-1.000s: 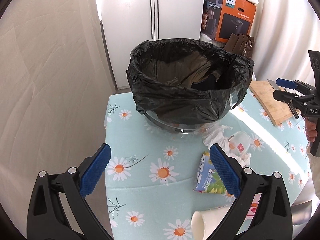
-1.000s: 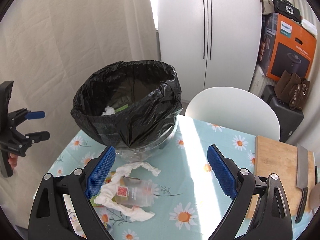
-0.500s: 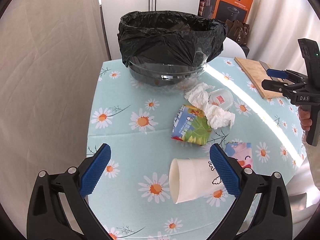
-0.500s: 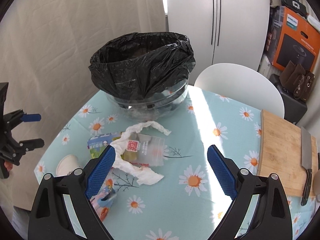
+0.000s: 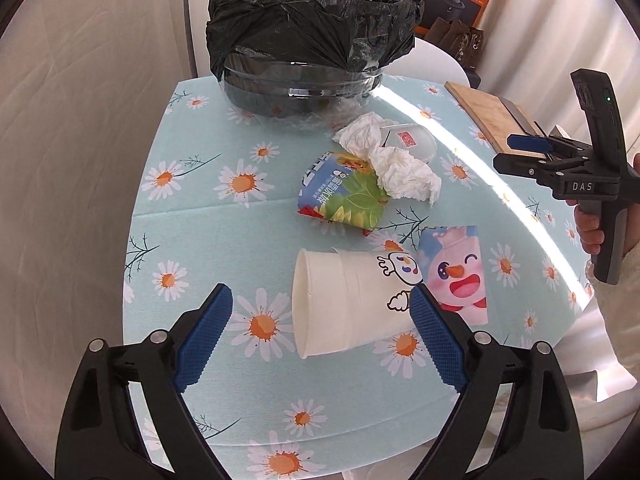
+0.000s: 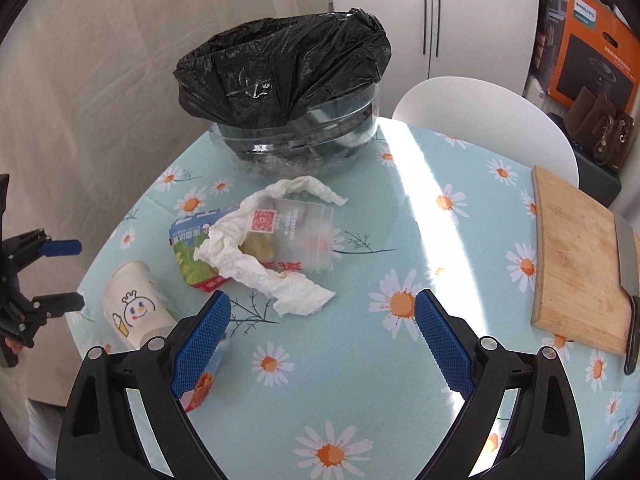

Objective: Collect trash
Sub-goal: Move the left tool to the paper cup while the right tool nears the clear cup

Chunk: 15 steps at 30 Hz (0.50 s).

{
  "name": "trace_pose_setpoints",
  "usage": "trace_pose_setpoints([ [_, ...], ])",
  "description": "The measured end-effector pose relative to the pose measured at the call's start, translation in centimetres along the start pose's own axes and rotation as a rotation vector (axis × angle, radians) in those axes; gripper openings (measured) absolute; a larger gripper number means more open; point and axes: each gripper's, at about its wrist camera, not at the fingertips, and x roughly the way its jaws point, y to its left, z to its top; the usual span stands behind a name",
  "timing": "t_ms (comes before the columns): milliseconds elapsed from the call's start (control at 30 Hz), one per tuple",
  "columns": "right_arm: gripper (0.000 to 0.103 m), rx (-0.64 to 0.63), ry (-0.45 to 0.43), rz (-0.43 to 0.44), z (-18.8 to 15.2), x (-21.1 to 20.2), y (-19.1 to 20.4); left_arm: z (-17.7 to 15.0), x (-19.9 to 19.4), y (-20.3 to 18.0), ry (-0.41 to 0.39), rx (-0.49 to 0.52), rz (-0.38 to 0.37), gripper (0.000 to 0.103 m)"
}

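So the left gripper (image 5: 320, 336) hangs open, jaws just closing around the paper cup (image 5: 344, 300), probably not touching; next, squeeze and carry to the bin (image 5: 312, 40). Right gripper (image 6: 322, 330) open, empty.

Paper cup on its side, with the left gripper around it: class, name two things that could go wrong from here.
1. The paper cup lies on its side between the open pads of the left gripper, whose jaws have just been closing; it may roll away or crush.
2. The cup sits near the table edge, so a nudge could push it off, far from the bag-lined bin.
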Motion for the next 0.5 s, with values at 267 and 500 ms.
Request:
trace_pose_setpoints([
  [267,0.088,0.015,0.038,0.023,0.2,2.2,0.6,-0.3,1.1,2.0,0.041,-0.042,-0.052,0.071],
  [500,0.088,0.022,0.051,0.036,1.8,4.5,1.3,-0.4,2.3,2.7,0.087,-0.013,-0.106,0.055],
])
